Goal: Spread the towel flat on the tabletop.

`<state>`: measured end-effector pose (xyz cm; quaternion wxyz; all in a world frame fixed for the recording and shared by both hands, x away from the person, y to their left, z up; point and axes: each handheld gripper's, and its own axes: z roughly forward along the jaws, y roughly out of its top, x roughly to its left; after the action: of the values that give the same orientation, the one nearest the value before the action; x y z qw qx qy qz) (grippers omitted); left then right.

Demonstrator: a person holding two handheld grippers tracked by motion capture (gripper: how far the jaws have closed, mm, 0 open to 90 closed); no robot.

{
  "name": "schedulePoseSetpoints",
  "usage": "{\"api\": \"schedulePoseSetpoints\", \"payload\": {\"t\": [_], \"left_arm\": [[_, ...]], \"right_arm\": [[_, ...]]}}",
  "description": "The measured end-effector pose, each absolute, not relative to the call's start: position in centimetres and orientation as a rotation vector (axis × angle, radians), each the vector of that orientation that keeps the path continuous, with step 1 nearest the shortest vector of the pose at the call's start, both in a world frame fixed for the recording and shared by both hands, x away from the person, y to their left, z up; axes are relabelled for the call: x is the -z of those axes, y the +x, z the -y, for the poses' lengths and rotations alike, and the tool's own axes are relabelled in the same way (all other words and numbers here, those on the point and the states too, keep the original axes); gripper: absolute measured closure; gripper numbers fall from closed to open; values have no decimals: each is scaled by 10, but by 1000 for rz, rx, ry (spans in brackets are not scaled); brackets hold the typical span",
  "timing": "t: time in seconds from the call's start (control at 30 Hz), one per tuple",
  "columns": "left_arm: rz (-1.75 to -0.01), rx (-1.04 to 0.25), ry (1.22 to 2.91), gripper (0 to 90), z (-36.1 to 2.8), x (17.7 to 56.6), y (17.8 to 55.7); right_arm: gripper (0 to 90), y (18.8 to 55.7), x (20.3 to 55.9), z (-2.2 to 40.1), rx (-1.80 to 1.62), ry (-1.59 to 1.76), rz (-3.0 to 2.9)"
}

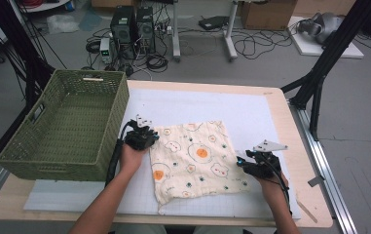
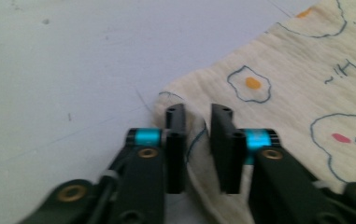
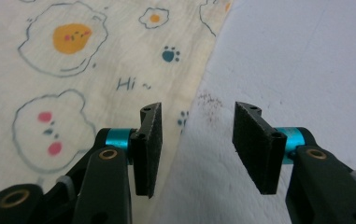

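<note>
Cream egg-print muslin cloth spread on white gridded mat; corner pinched by left gripper; right gripper held apart over edge; cables seen on grey floor.

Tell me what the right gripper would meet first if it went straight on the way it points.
Probably the cloth's edge: the right gripper straddles it with jaws open, pointing along it; depth is hard to judge.

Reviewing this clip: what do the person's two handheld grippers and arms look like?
Both the left gripper and right gripper are black, with flat black jaws, cyan bands and brass rivets. Each carries a grey three-cornered plate and trails a black cable. The forearms are bare, no sleeves in sight.
</note>
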<state>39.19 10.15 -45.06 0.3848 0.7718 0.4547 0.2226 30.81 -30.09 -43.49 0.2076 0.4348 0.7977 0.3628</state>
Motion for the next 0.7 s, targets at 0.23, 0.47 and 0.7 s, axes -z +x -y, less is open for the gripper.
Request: {"api": "schedulePoseSetpoints", "payload": {"t": [0.23,0.47,0.7], "left_arm": [[-1194,-579,1962,863,-98,449,407],[-1201,-581,1949,864,-97,450,421],[-1200,-516,1898,811,-104,451,424]], "right_arm": [[620,323,446,287,-1013,1276,-2261],[871,315,442,283,-959,1216,-2324],[871,296,436,285,-906,1218,-2386]]}}
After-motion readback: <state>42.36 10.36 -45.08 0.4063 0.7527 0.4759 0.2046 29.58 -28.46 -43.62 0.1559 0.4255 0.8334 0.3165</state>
